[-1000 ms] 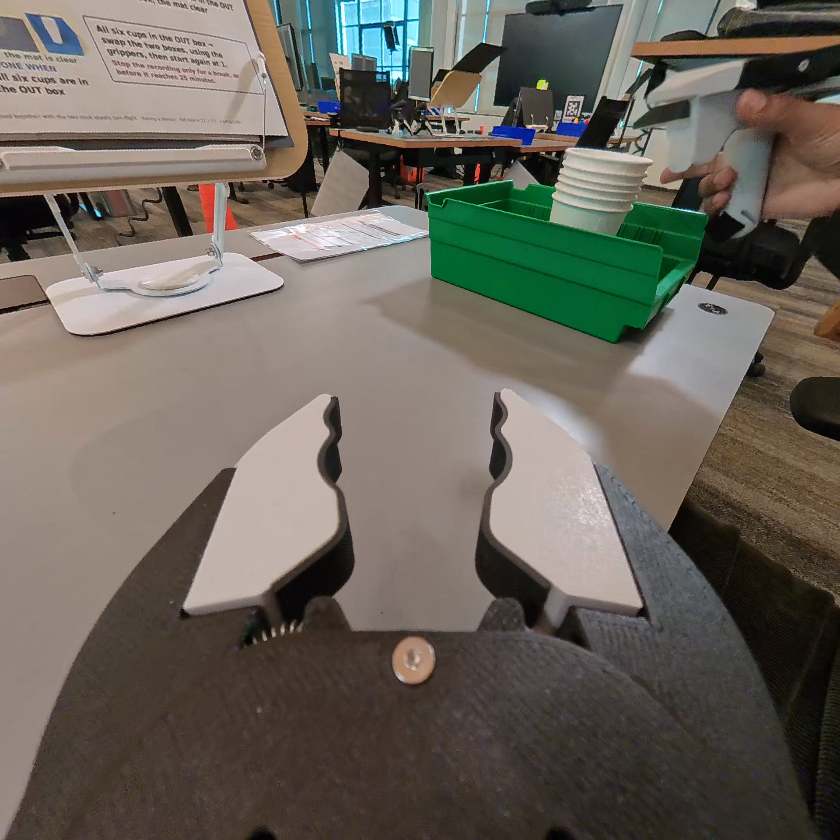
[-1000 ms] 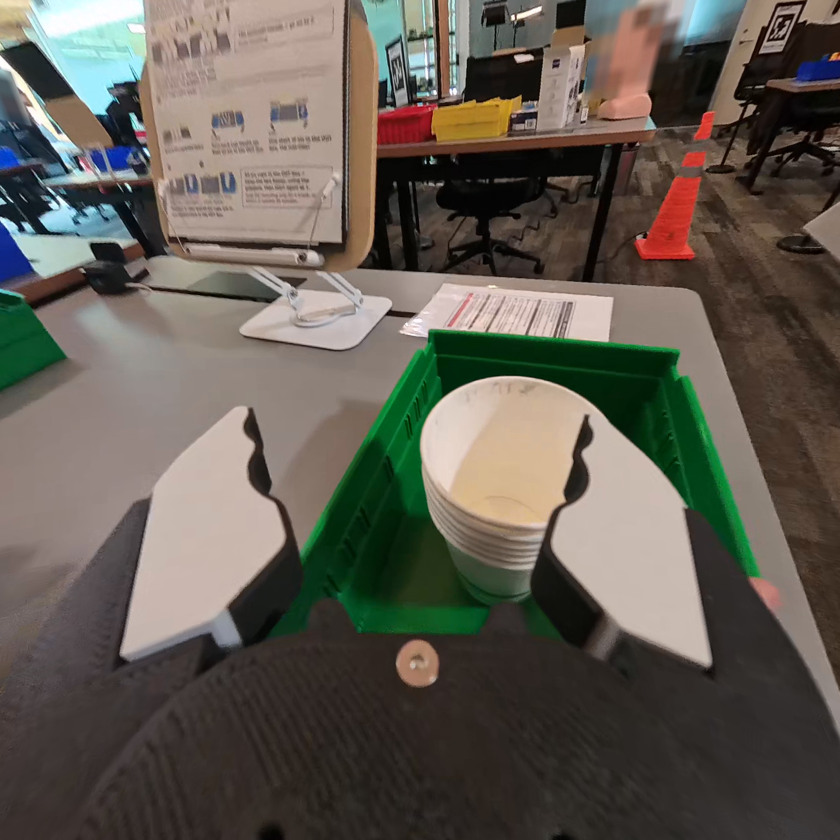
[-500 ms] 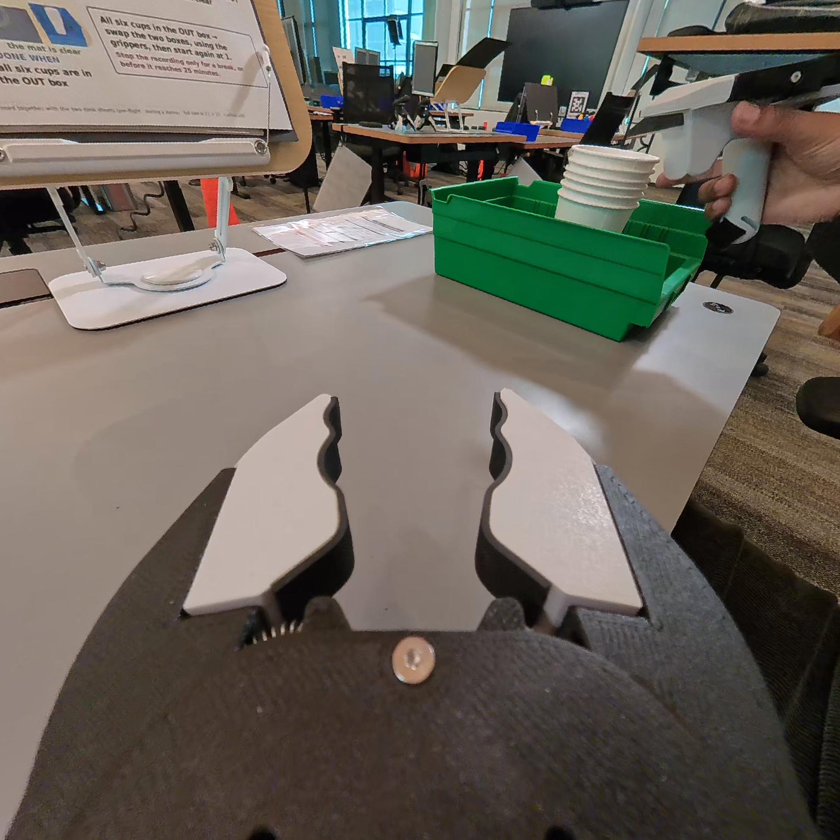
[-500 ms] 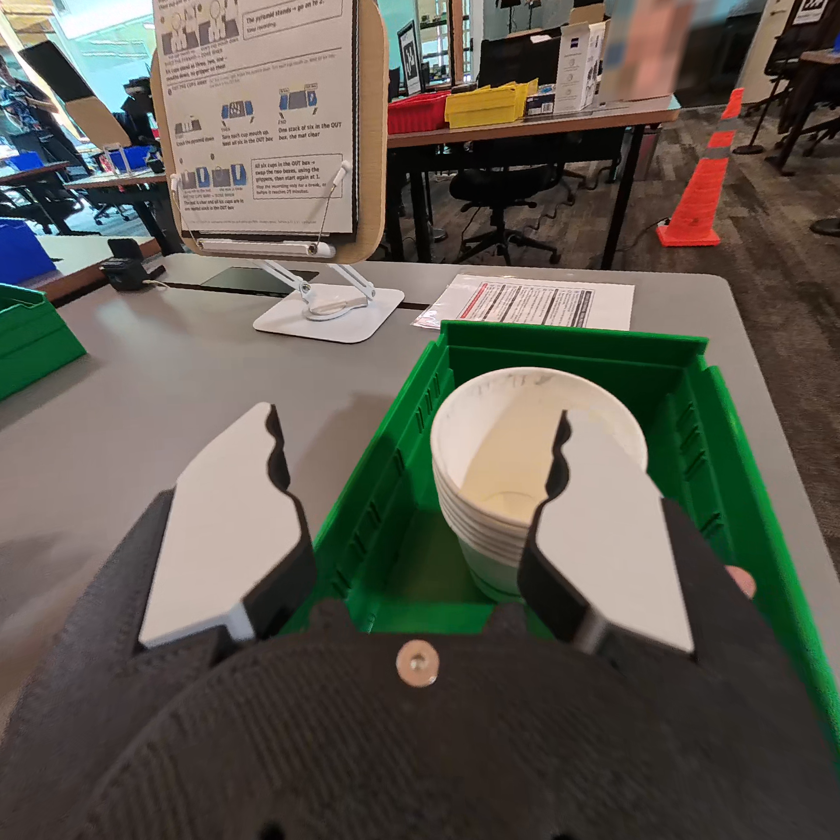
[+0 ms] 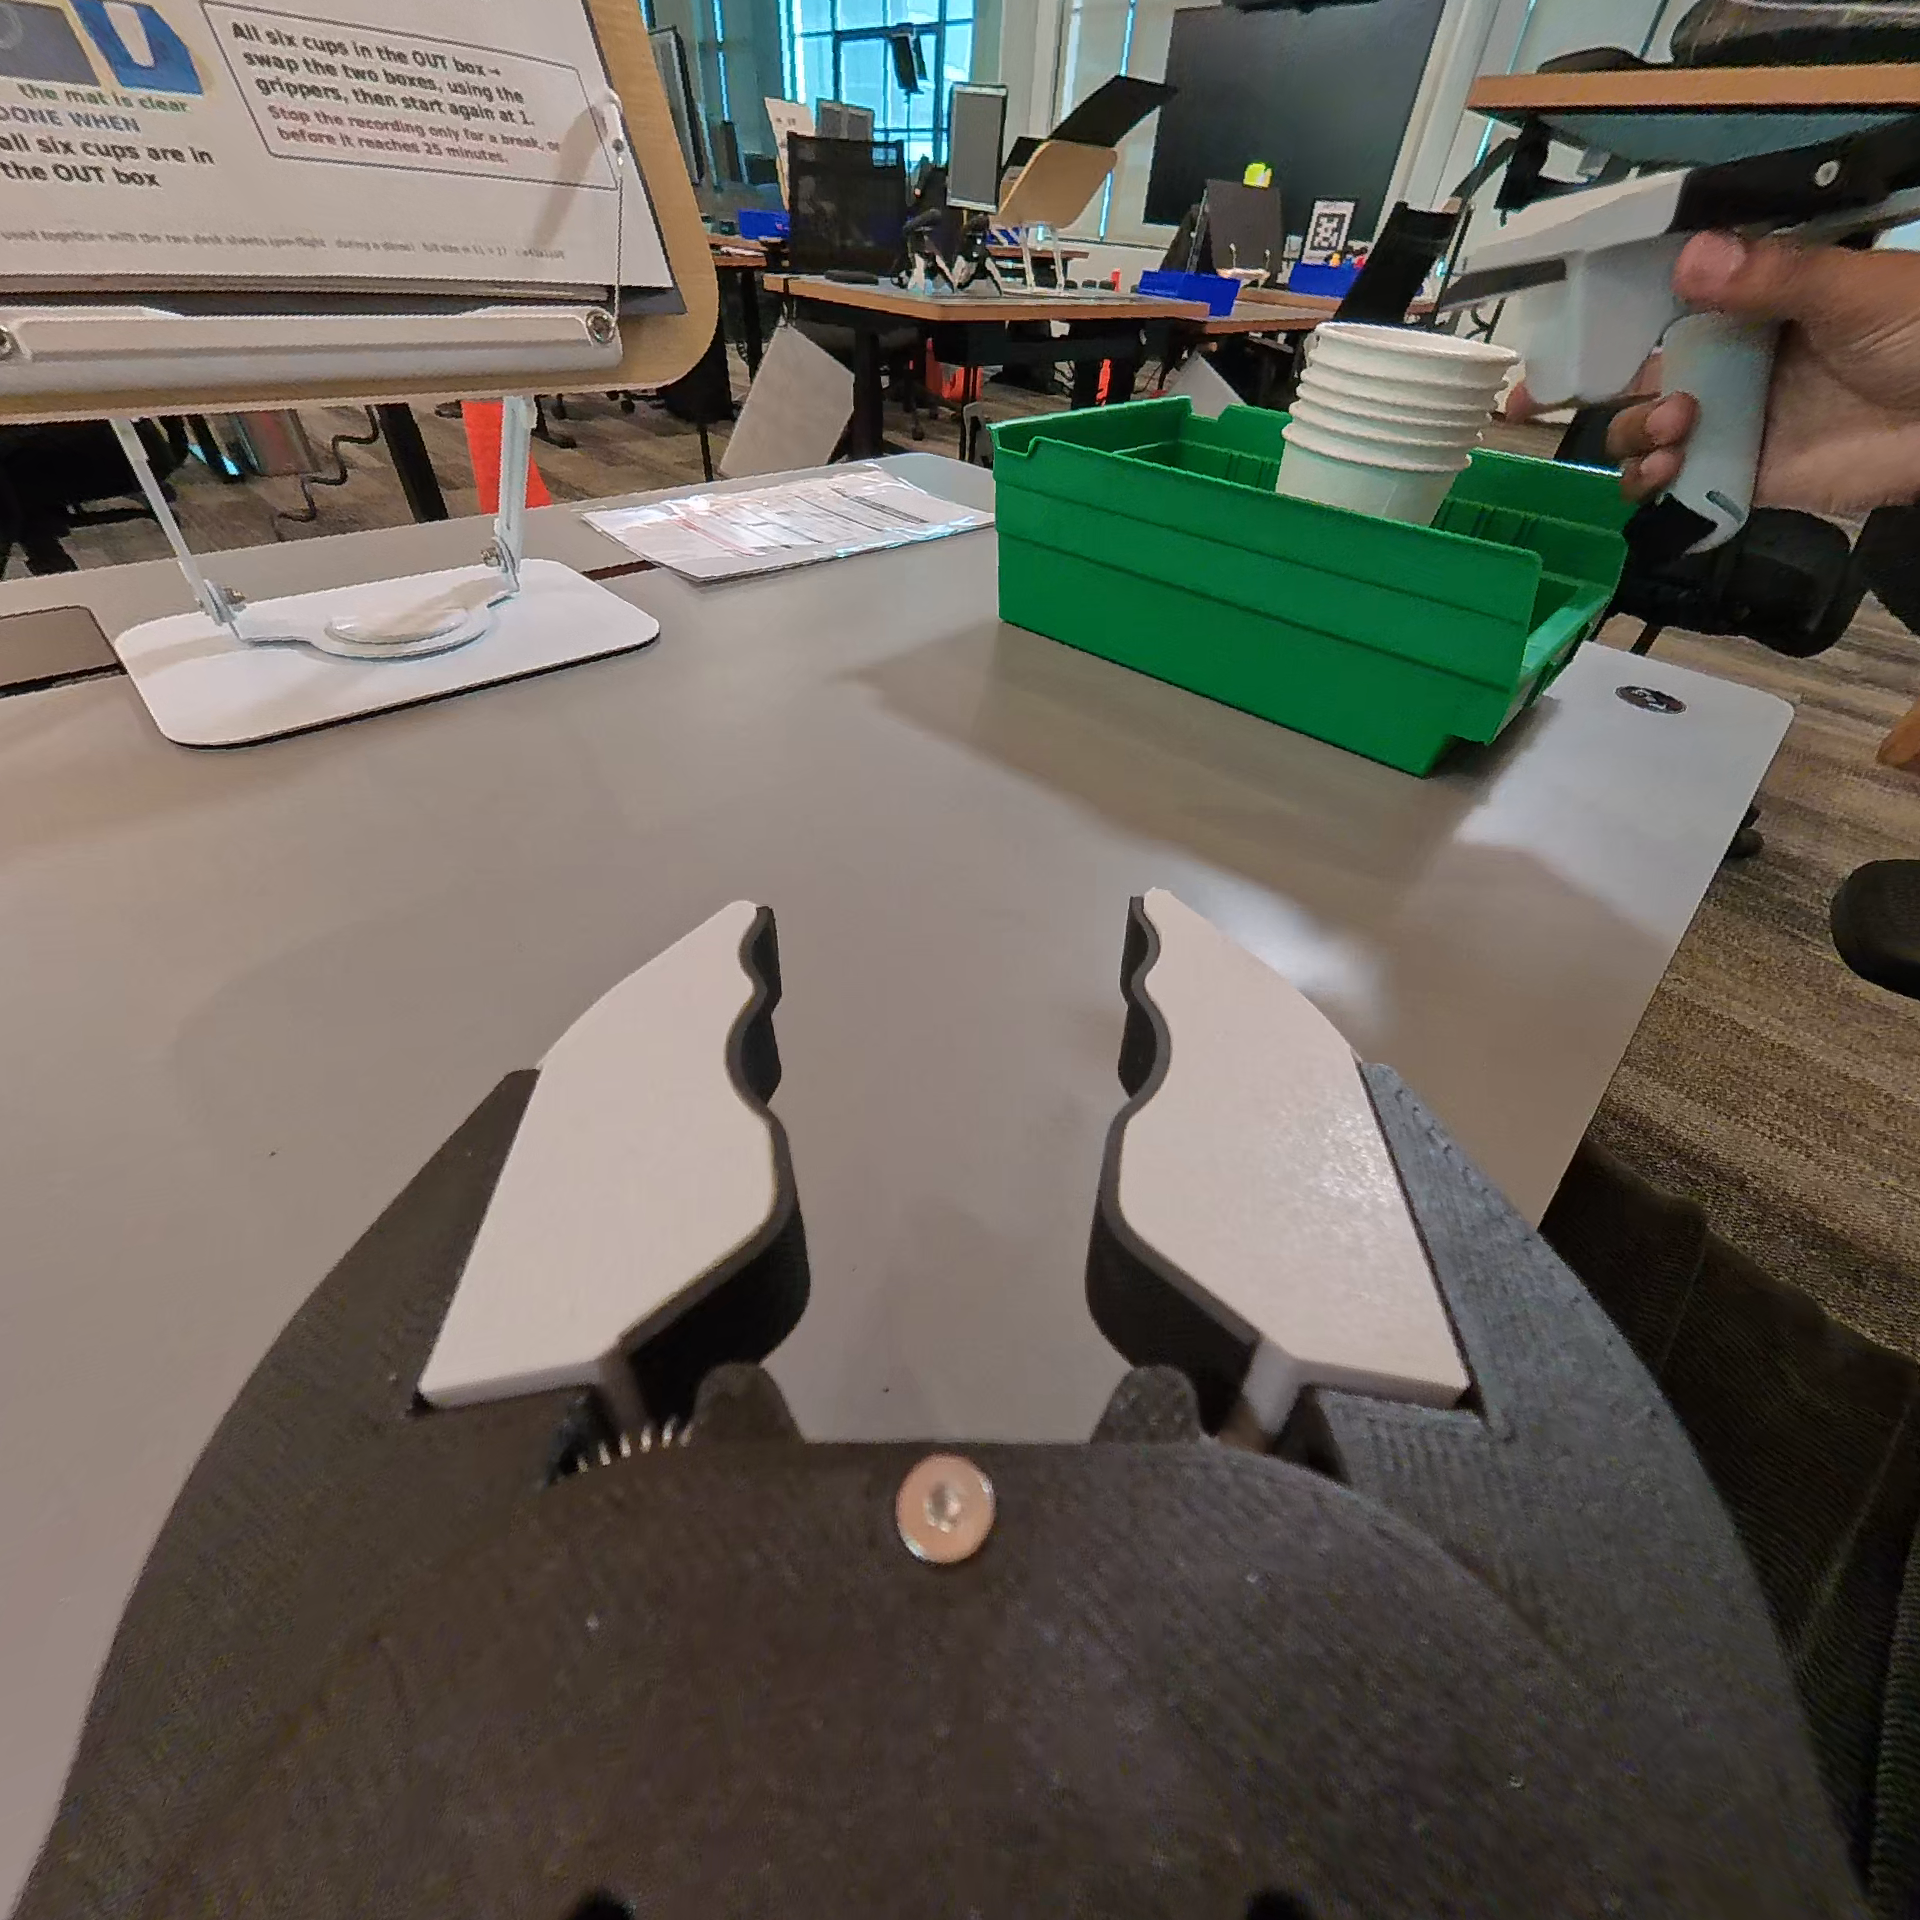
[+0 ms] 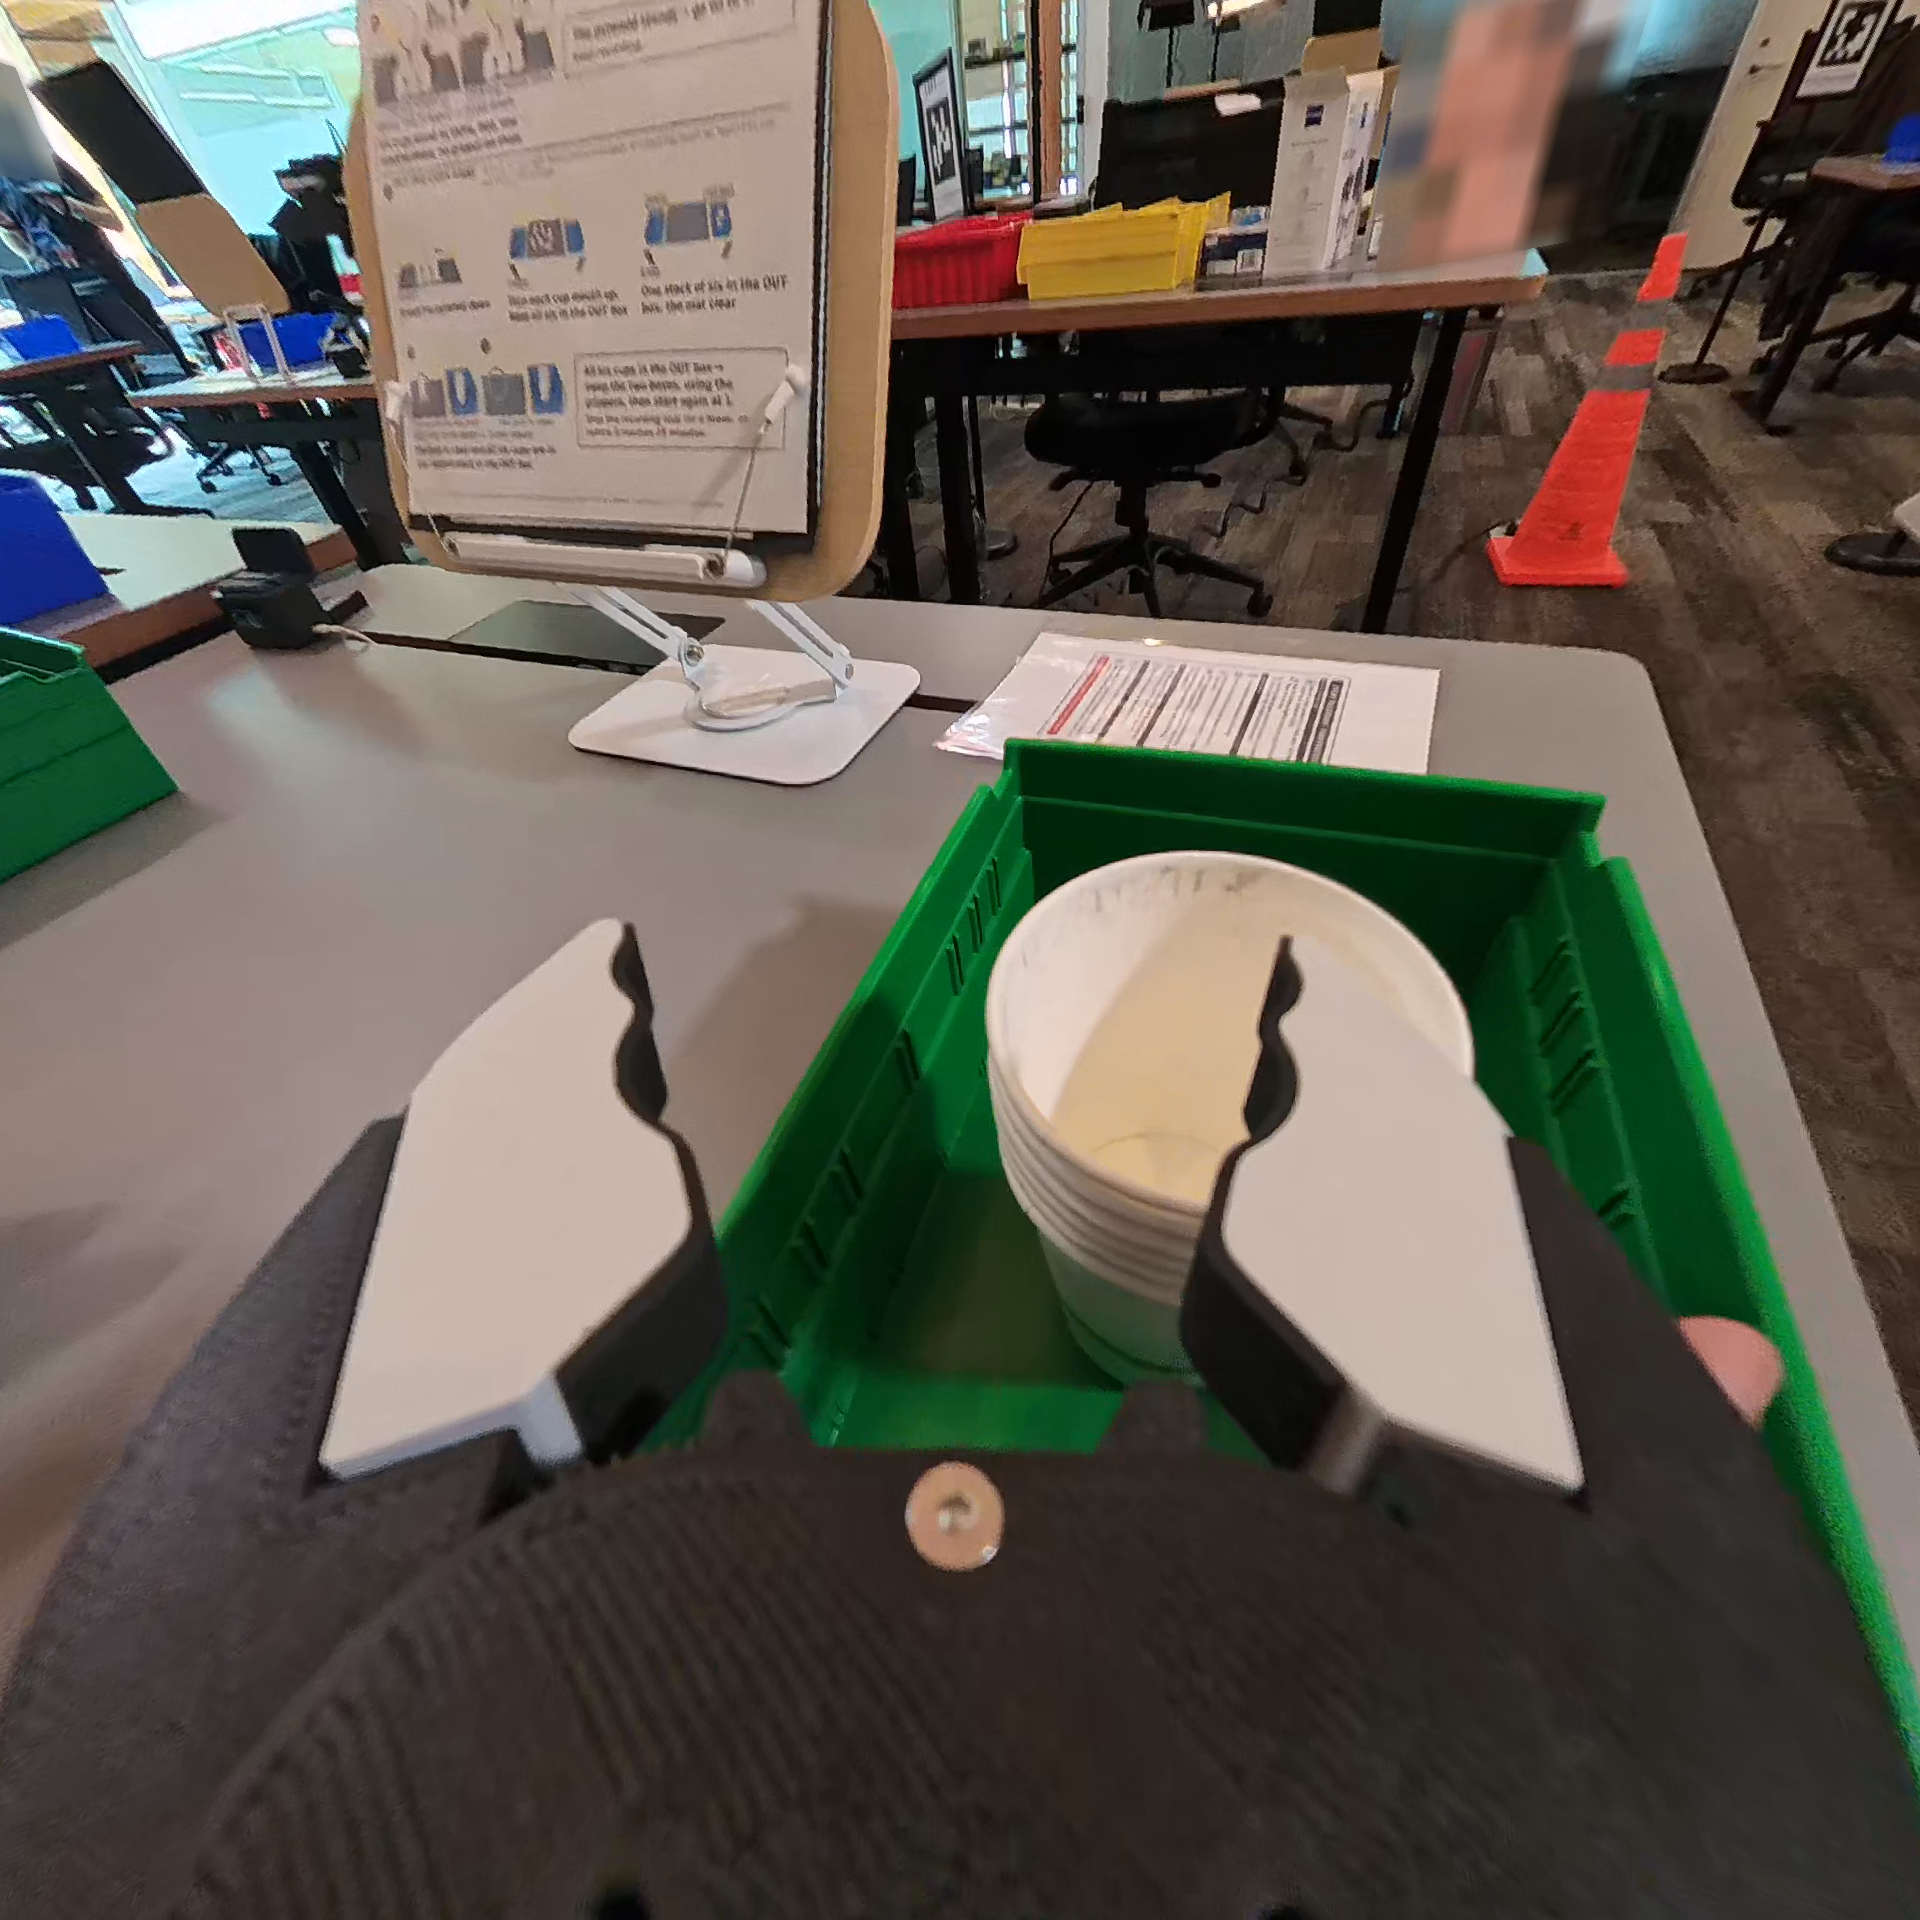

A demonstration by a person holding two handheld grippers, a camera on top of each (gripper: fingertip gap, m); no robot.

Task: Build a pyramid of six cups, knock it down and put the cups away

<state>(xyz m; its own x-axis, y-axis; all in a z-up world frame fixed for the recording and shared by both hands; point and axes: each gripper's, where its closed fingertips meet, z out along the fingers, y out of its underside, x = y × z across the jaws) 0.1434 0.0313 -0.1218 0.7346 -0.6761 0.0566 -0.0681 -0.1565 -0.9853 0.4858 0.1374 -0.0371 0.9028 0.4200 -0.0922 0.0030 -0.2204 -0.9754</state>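
Note:
A stack of white paper cups [image 6: 1164, 1060] stands upright in a green bin [image 6: 883, 1049] on the grey table; it also shows in the left wrist view [image 5: 1387, 421], inside the bin [image 5: 1247, 582]. My right gripper [image 6: 956, 940] is open and empty, held just above the bin's near end, its right finger over the stack's rim, its left finger over the table beside the bin. It shows in the left wrist view as a hand-held tool [image 5: 1704, 343] behind the cups. My left gripper [image 5: 948, 912] is open and empty, low over bare table.
An instruction board on a white stand [image 6: 623, 312] stands at the table's back, also in the left wrist view [image 5: 384, 644]. A laminated sheet [image 6: 1205, 696] lies behind the bin. A second green bin [image 6: 62, 748] sits at the far left. The table's right edge [image 5: 1662, 935] is near.
My right gripper has eased back and risen slightly over the bin, its jaws narrowing a little. My left gripper has barely shifted.

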